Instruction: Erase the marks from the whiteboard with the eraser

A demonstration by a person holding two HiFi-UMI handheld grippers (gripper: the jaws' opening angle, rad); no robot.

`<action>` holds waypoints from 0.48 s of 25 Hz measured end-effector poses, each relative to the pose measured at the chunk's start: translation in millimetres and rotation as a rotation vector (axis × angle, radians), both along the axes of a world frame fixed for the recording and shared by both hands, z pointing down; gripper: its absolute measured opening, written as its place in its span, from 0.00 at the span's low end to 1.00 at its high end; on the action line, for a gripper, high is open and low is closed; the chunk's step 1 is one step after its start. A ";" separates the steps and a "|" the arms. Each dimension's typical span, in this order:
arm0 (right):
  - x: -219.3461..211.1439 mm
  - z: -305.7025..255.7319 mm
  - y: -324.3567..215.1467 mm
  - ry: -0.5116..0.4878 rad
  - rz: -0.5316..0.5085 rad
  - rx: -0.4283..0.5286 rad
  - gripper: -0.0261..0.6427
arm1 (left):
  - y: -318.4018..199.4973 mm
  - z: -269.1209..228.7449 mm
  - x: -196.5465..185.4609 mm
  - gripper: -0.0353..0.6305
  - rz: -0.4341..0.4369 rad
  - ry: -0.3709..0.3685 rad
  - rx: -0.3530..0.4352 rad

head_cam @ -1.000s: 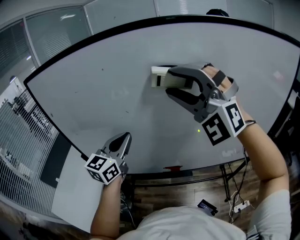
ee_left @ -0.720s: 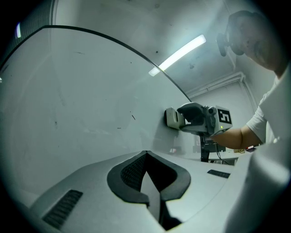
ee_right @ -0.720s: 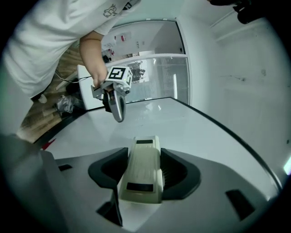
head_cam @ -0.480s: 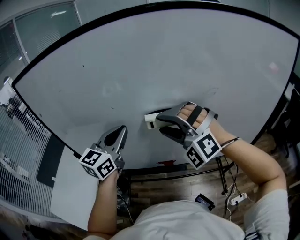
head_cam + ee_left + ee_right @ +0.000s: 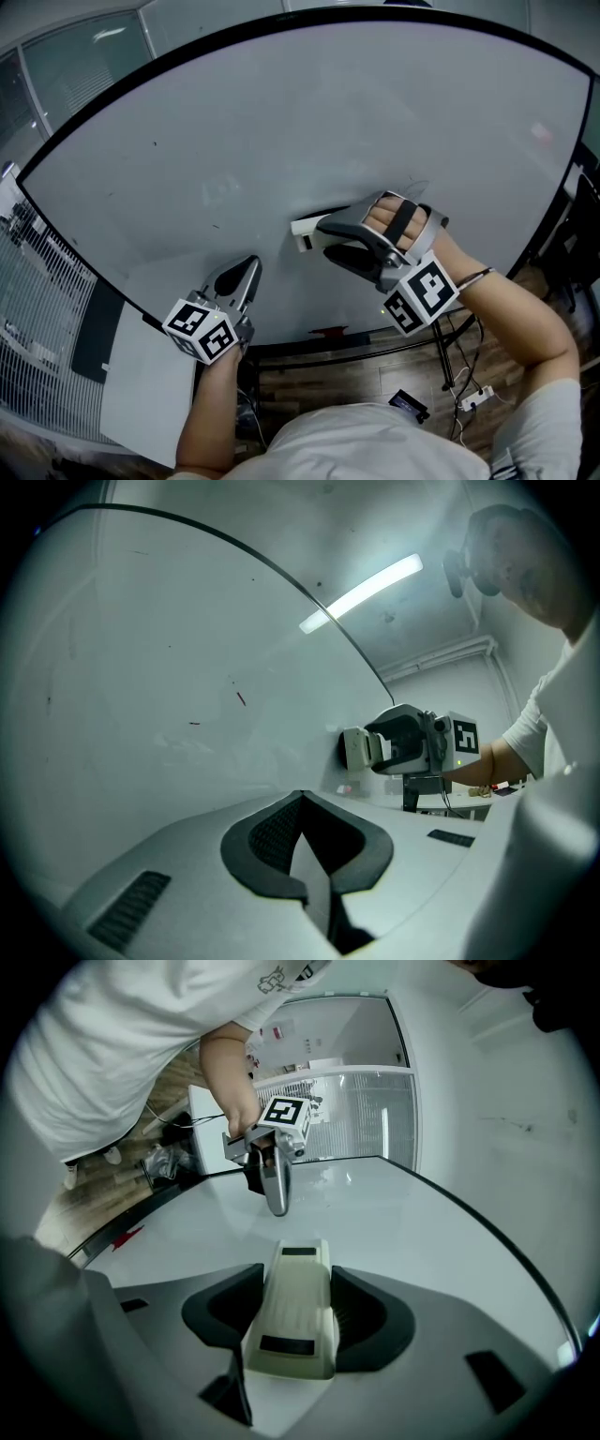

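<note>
Filling the view, whiteboard (image 5: 281, 122), wood floor (image 5: 319, 373) below.

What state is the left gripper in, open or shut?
Shut: the left gripper has its jaws touching at the tips, nothing held between them.

Head view: right part of eraser (image 5: 304, 231) is covered by right gripper (image 5: 325, 240) fingers (image 5: 349, 221); only its left end is seen. Wiping face is hidden against whiteboard (image 5: 281, 112). Small dark marks (image 5: 214, 225) are too small to be read.
</note>
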State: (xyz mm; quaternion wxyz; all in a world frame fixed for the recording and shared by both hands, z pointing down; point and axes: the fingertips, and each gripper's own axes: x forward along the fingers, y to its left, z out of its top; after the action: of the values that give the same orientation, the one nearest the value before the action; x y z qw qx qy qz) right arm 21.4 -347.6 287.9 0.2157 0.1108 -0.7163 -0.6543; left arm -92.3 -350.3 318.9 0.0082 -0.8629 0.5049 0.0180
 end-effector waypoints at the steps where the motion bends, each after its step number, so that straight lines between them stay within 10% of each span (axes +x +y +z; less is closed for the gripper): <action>1: 2.5 -8.9 -0.7 -0.007 0.002 0.013 0.39 | -0.1 -0.3 1.2 0.06 0.003 0.000 0.001; 12: 22.7 -136.4 -4.8 -0.136 0.033 0.137 0.39 | 1.8 -3.9 -1.9 0.06 0.007 -0.003 0.013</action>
State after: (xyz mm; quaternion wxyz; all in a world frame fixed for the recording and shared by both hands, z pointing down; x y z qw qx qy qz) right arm 44.1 -352.4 151.5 0.1694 0.1813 -0.6809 -0.6890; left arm -94.2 -348.5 315.0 0.0145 -0.8647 0.5016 0.0200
